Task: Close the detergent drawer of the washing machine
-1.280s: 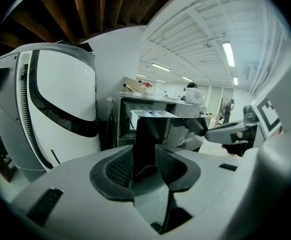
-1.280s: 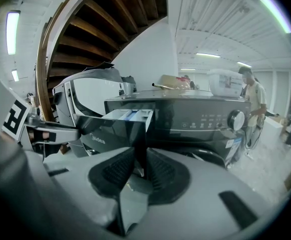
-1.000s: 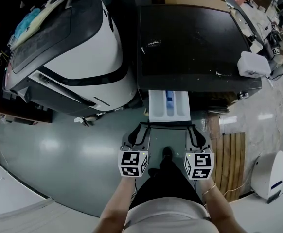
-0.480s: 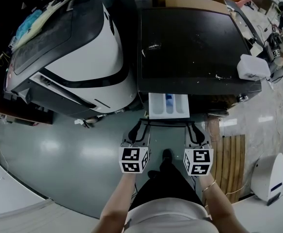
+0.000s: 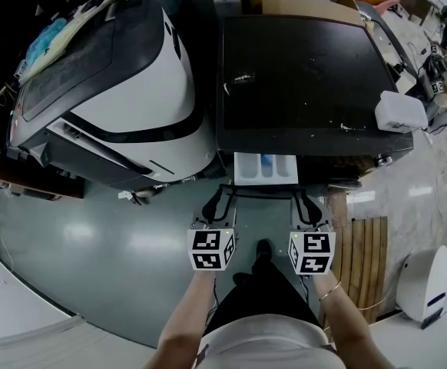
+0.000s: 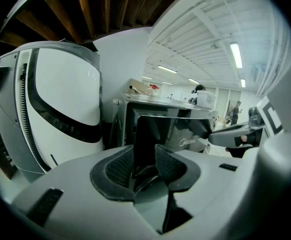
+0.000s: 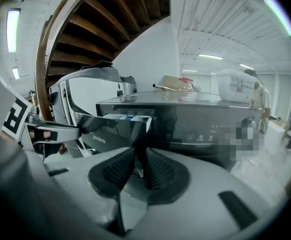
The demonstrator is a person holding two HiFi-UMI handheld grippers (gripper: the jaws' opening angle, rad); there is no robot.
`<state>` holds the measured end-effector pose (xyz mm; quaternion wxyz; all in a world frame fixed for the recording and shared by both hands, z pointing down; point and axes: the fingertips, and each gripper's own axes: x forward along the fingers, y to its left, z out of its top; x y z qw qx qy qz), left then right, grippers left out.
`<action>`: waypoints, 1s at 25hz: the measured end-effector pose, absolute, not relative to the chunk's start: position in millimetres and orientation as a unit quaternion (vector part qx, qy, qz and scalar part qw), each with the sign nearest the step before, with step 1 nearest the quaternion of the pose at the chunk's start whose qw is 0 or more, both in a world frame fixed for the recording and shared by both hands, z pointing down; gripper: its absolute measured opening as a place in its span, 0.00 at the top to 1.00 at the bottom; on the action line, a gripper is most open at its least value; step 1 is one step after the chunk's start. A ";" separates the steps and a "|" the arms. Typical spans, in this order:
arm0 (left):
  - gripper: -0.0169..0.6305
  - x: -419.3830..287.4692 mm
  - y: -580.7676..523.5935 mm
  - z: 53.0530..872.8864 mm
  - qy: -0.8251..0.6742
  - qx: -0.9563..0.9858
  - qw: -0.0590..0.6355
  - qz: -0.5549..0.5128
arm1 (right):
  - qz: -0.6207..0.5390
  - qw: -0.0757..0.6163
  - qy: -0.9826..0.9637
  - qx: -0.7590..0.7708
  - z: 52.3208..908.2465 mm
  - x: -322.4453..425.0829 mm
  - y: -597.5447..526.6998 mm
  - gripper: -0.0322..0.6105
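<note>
While it stands partly out of the washer (image 5: 300, 75), the drawer (image 5: 266, 167) runs its long axis toward the person, with its front panel lying crosswise. Tray: white plastic with a blue insert. Panel: glossy and dark. Left gripper (image 5: 217, 198), jaws pinching the panel's left end between ribbed black pads. Right gripper (image 5: 306, 200), jaws pinching the right end. Washer: flat black top carrying a white box (image 5: 400, 110). Alongside it is a rounded white-and-grey machine (image 5: 131, 83). Floor (image 5: 93, 244): smooth grey-green, reflective, with a slatted wooden mat (image 5: 365, 252) at right.
</note>
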<state>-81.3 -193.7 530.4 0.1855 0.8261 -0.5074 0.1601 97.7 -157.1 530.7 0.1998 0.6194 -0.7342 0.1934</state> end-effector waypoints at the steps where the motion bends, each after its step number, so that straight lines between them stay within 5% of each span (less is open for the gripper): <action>1: 0.78 -81.3 -195.2 530.4 -0.508 0.826 0.186 0.160 | 0.194 0.199 -0.734 0.620 530.6 97.7 -158.7 0.83; 25: 0.78 -78.7 -217.6 530.2 -0.516 0.821 0.190 0.154 | 0.189 0.202 -0.736 0.619 530.5 100.6 -181.5 0.83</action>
